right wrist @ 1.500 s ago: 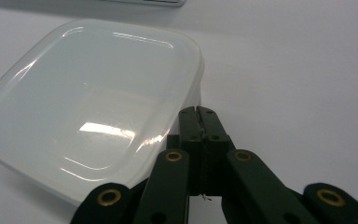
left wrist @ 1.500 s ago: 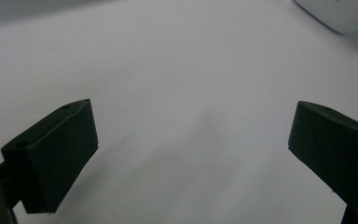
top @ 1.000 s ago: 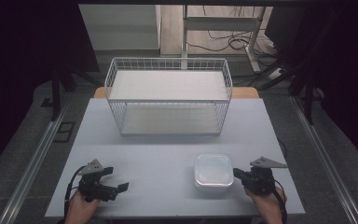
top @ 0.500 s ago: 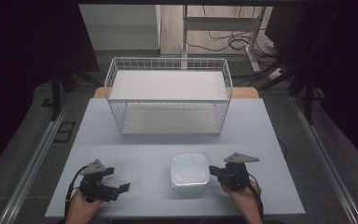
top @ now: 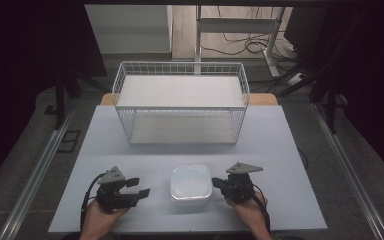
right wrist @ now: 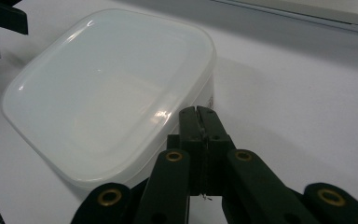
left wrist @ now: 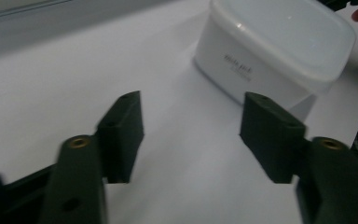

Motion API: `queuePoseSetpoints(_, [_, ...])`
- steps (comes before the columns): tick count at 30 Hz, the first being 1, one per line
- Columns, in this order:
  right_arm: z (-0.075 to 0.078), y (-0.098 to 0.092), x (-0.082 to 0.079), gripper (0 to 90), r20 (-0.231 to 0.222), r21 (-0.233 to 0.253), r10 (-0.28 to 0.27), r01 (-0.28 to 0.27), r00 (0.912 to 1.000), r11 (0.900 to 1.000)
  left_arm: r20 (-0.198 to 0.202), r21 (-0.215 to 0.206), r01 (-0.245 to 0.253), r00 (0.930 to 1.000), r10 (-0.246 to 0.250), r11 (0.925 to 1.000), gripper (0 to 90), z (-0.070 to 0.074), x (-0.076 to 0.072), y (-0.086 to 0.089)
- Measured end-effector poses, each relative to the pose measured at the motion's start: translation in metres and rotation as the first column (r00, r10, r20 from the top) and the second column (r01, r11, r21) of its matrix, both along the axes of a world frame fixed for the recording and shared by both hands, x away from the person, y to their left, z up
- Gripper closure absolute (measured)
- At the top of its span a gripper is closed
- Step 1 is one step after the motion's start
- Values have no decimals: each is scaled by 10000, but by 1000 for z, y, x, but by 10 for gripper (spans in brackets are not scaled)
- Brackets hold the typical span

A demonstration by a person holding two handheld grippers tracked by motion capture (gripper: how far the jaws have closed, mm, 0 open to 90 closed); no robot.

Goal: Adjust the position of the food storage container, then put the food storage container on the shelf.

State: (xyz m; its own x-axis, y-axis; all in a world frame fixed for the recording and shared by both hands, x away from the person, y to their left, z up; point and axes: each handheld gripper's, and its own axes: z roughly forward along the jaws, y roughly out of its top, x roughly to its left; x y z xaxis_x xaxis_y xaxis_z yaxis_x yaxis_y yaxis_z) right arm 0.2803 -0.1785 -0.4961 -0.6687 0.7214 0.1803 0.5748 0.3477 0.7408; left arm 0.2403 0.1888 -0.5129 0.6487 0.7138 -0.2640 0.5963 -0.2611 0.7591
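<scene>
at the bottom of the high view, two hands hold grippers on a pale table [top: 280, 150]. lower left, the left gripper [top: 142, 192] has its jaws spread wide, holding nothing, aimed at a white lidded container [top: 190, 184] lying bottom centre. lower right, the right gripper [top: 215, 184] has its jaws pressed together, its tip against the container's side, gripping nothing. farther up, at centre frame, stands a white wire basket [top: 180, 102].
</scene>
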Motion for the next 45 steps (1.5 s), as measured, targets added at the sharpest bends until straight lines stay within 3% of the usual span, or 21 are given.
queuePoseSetpoints(3, [0, 4, 0, 896, 1, 12, 86, -86, 10000, 10000, -281, 233, 470, 9985, -463, 9986, 679, -1, 9, -23])
queuePoseSetpoints(7, [0, 8, -1, 896, -22, 11, 163, -163, 9999, 9999, -421, 185, 697, 9967, -688, 9974, 815, 0, 17, -37])
queuePoseSetpoints(9, [0, 10, -2, 896, 1, -24, 212, -212, 9998, 9998, -442, 422, 610, 9973, -591, 9972, 858, 0, 21, -42])
queuePoseSetpoints(13, [-1, 11, -3, 896, 17, -21, 264, -264, 9997, 9996, -674, 257, 618, 9959, -600, 9978, 882, -3, 25, -42])
queuePoseSetpoints(15, [0, 10, -3, 895, 26, -31, 321, -321, 9995, 9995, -594, 394, 536, 9969, -512, 9978, 872, -3, 24, -41])
queuePoseSetpoints(19, [2, 7, -3, 867, 369, -315, 283, -272, 9989, 9991, -321, 539, 233, 9993, -216, 9983, 688, -4, 24, -34])
queuePoseSetpoints(20, [3, 4, -3, 831, 543, -434, 263, -239, 9982, 9988, -297, 576, 96, 9995, -79, 9983, 688, -5, 24, -30])
queuePoseSetpoints(21, [5, -3, -2, 747, 692, -441, 284, -253, 9972, 9987, -239, 484, -77, 9997, 88, 9988, 555, -6, 23, -22])
queuePoseSetpoints(24, [5, -10, 0, 594, 905, -551, 229, -179, 9956, 9983, -22, 326, -260, 9997, 261, 9991, 387, -7, 21, -13])
queuePoseSetpoints(26, [4, -14, 1, 478, 958, -496, 202, -155, 9952, 9987, 45, 264, -291, 9996, 290, 9992, 292, -8, 20, -10])
queuePoseSetpoints(27, [4, -14, 1, 478, 958, -496, 202, -155, 9952, 9987, 130, 232, -347, 9993, 344, 9991, 292, -8, 19, -8])
queuePoseSetpoints(29, [2, -17, 1, 335, 1046, -453, 290, -244, 9941, 9987, 134, 32, -396, 9991, 396, 9992, 193, -10, 18, -4])
queuePoseSetpoints(30, [2, -17, 1, 335, 1046, -453, 290, -244, 9941, 9987, 134, 32, -396, 9991, 396, 9992, 167, -10, 18, -4])
queuePoseSetpoints(31, [0, -19, 2, 235, 987, -353, 432, -398, 9942, 9986, 124, -32, -382, 9992, 383, 9993, 144, -11, 18, -4])
queuePoseSetpoints(32, [0, -19, 2, 235, 987, -353, 432, -398, 9942, 9986, 80, -6, -381, 9992, 381, 9993, 144, -12, 18, -4])
queuePoseSetpoints(36, [-6, -23, 3, 80, 947, -407, 537, -501, 9941, 9979, 1, 407, -194, 9998, 194, 9990, 65, -15, 19, -7])
queuePoseSetpoints(41, [-8, -24, 4, 38, 985, -523, 565, -516, 9935, 9973, -66, 577, 46, 10000, -42, 9983, 53, -16, 18, -7])
queuePoseSetpoints(45, [-8, -24, 5, 20, 1139, -525, 573, -516, 9918, 9973, -196, 459, 227, 9996, -218, 9987, 33, -17, 19, -7])
